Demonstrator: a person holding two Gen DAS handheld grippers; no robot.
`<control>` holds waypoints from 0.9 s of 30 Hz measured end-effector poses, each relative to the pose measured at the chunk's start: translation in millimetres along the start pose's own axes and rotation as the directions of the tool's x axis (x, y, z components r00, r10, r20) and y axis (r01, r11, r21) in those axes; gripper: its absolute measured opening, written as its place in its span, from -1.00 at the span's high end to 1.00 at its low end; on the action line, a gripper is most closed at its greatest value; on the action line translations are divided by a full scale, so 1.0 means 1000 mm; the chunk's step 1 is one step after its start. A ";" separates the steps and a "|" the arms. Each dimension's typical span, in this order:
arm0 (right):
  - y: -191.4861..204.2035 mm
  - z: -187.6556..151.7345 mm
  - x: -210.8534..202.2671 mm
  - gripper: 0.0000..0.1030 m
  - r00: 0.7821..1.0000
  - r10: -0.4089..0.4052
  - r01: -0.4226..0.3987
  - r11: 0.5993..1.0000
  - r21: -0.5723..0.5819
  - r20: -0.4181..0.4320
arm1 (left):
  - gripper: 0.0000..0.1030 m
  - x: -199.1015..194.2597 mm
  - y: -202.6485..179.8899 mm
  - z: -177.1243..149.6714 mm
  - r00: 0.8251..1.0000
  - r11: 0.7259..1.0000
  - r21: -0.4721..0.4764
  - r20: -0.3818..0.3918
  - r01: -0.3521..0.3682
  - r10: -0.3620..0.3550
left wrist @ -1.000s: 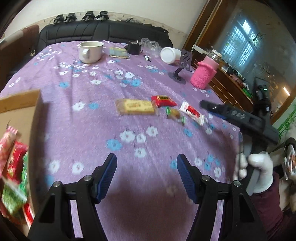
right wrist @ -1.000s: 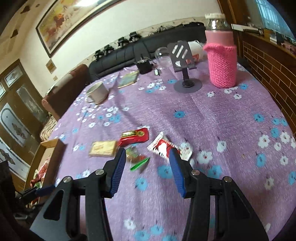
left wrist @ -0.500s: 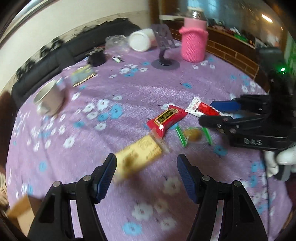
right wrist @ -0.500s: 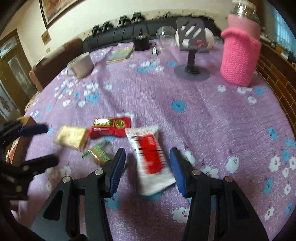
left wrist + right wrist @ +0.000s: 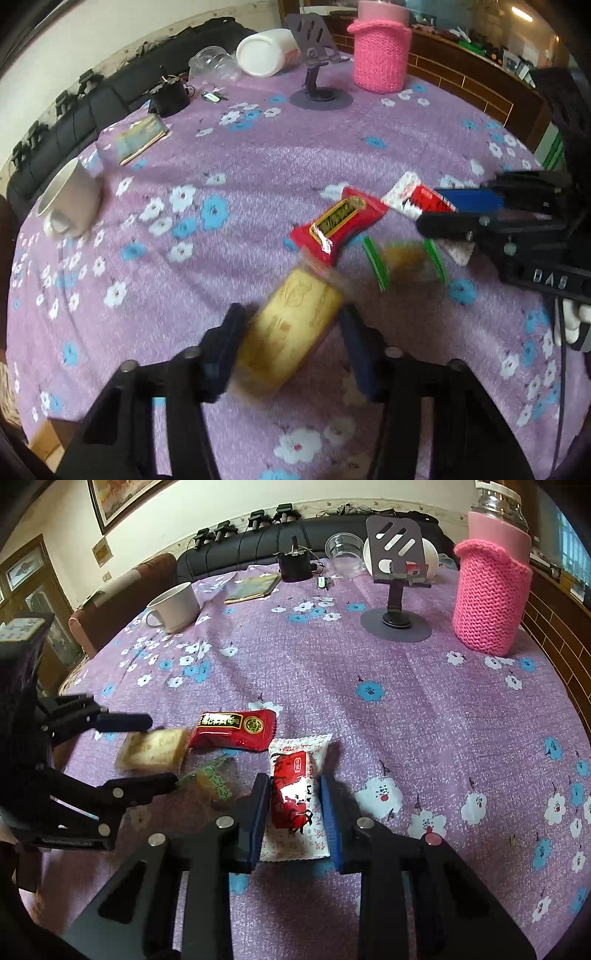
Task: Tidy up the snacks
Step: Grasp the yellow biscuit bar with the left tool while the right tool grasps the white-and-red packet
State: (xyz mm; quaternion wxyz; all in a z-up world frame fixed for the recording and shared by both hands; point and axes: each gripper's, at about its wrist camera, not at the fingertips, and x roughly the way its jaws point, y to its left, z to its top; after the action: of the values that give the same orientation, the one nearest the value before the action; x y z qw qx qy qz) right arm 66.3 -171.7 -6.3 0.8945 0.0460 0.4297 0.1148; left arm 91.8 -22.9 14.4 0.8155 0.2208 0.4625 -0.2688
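Note:
Several snacks lie on the purple flowered tablecloth [image 5: 280, 155]. My left gripper [image 5: 291, 347] is open with its fingers on either side of a yellow biscuit pack [image 5: 291, 332], which also shows in the right wrist view [image 5: 153, 751]. My right gripper [image 5: 293, 812] is open around a white and red snack pack [image 5: 295, 794], seen in the left wrist view [image 5: 410, 197] too. Between them lie a red snack bar [image 5: 236, 729] [image 5: 338, 223] and a green-ended candy [image 5: 214, 779] [image 5: 404, 260]. Whether the fingers touch the packs is unclear.
At the back stand a white mug [image 5: 173, 607], a pink knitted bottle [image 5: 489, 602], a phone stand [image 5: 397, 590], a booklet [image 5: 253, 587], a clear cup [image 5: 343, 554] and a white jar [image 5: 264, 57]. A cardboard box corner [image 5: 44, 439] shows at lower left.
Both grippers moved forward and down onto the snacks. The left now straddles the yellow biscuit pack and the right straddles the white and red pack; both have narrowed.

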 end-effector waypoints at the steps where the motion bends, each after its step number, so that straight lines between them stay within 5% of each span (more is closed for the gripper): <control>1: 0.000 0.000 -0.001 0.43 1.000 0.001 -0.001 1.000 0.002 0.001 | 0.19 -0.003 -0.002 -0.003 1.000 1.000 -0.008 0.004 -0.001 0.001; 7: -0.005 -0.001 -0.004 0.44 0.999 0.033 -0.033 0.999 0.040 0.006 | 0.30 -0.013 -0.014 -0.016 1.000 0.999 -0.032 0.003 -0.014 0.014; 9: -0.005 -0.003 -0.005 0.44 0.999 0.033 -0.033 0.999 0.043 0.005 | 0.14 -0.012 -0.016 -0.015 1.000 0.999 -0.040 0.014 -0.025 0.026; 11: -0.005 -0.004 -0.005 0.44 0.999 0.038 -0.038 0.998 0.047 0.004 | -0.24 -0.008 -0.015 -0.013 0.999 0.998 -0.052 0.031 -0.037 0.038; 13: -0.005 -0.005 -0.004 0.44 0.999 0.038 -0.038 0.998 0.048 0.000 | -0.28 -0.006 -0.013 -0.011 0.998 0.996 -0.078 0.050 -0.034 0.038; 15: -0.006 -0.006 -0.004 0.44 0.999 0.042 -0.042 0.998 0.051 0.002 | -0.18 -0.005 -0.012 -0.011 0.998 0.994 -0.109 0.052 -0.018 0.023; 17: -0.008 -0.005 -0.004 0.44 0.998 0.057 -0.057 0.996 0.066 0.001 | 0.36 -0.008 -0.014 -0.013 0.998 0.991 -0.131 0.057 0.038 -0.030; 27: -0.009 -0.004 -0.026 0.44 0.992 0.086 -0.095 0.991 0.095 0.093 | 0.36 -0.045 -0.017 -0.038 0.989 0.969 -0.247 0.147 0.020 0.017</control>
State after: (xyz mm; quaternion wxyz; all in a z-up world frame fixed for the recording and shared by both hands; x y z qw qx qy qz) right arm 48.9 -186.9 9.4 0.9032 0.1148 0.3920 0.1319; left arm 37.4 -2.0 33.3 0.8686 0.0963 0.4309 -0.2249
